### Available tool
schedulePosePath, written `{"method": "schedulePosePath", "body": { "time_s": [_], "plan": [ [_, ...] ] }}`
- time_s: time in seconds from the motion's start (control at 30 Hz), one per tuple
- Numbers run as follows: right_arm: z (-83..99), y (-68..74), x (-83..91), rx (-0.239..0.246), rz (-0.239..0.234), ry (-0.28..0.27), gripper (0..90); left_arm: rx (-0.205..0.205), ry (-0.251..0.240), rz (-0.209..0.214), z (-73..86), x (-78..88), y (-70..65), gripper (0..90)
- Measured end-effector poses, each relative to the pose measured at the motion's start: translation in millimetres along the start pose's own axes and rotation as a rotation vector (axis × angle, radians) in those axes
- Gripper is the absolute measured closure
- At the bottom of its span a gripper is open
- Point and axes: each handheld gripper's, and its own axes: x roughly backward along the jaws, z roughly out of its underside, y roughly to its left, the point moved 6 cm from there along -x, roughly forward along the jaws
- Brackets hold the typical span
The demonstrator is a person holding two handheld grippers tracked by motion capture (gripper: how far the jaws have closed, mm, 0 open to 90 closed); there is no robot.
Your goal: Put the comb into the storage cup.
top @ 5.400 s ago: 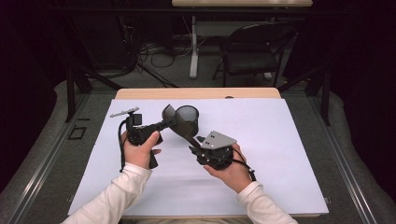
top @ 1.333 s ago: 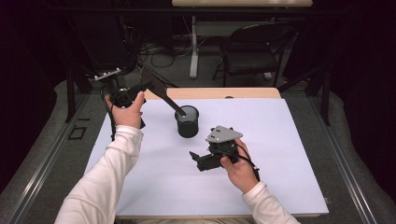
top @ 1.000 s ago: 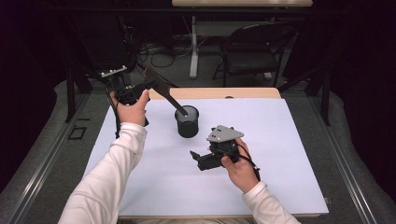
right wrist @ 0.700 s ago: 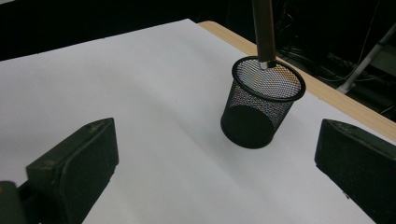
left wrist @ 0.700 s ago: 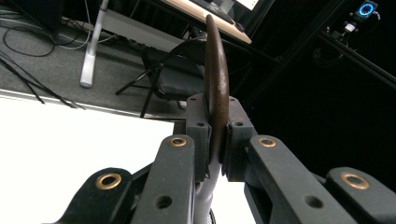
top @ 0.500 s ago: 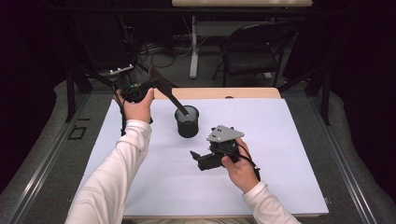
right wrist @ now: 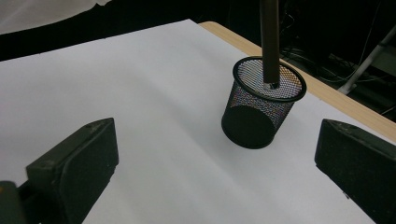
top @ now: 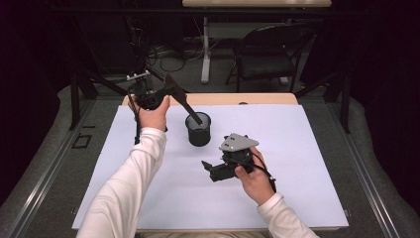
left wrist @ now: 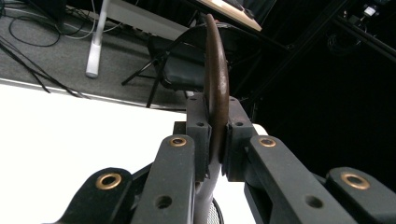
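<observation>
Dark room, white-covered bench (top: 148, 198). Left claw (left wrist: 215, 140) clenched on broad end of dark wooden spatula (top: 185, 101), held at bench's far left, handle slanting down into black mesh cup (top: 198, 130) — judged: lowering it in handle-first. Right claw (right wrist: 215, 154) released, jaws wide, resting near cup, holding nothing. Cup upright at far centre. Nothing obstructs cup mouth. Chair (top: 267, 54) beyond bench.

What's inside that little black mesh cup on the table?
The handle end of a dark wooden spatula stands inside the mesh cup, while the left hand-held gripper clamps its blade. The mesh wall hides whether the tip touches the bottom; nothing else is visible inside.
</observation>
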Motion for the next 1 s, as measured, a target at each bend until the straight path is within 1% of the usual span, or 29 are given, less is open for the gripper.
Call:
{"method": "schedulePosePath", "body": {
  "time_s": [0.2,0.37,0.53,1.0],
  "plan": [
    [-0.1,-1.2,0.8,-0.001,0.002,-0.002,0.0,-0.015,0.015,0.000,5.6,-6.4,-2.8,84.1],
    [0.0,-0.8,0.8,-0.001,-0.002,-0.001,0.0,-0.015,0.021,-0.004,9.1,-10.9,-4.7,84.1],
    [0.2,-0.9,0.8,-0.001,-0.002,0.000,0.0,-0.029,0.030,-0.008,11.8,-14.0,-5.0,84.0],
    [0.8,-0.8,0.6,-0.002,-0.003,0.004,0.0,-0.016,0.048,-0.019,21.3,-21.8,2.5,84.1]
  ]
}}
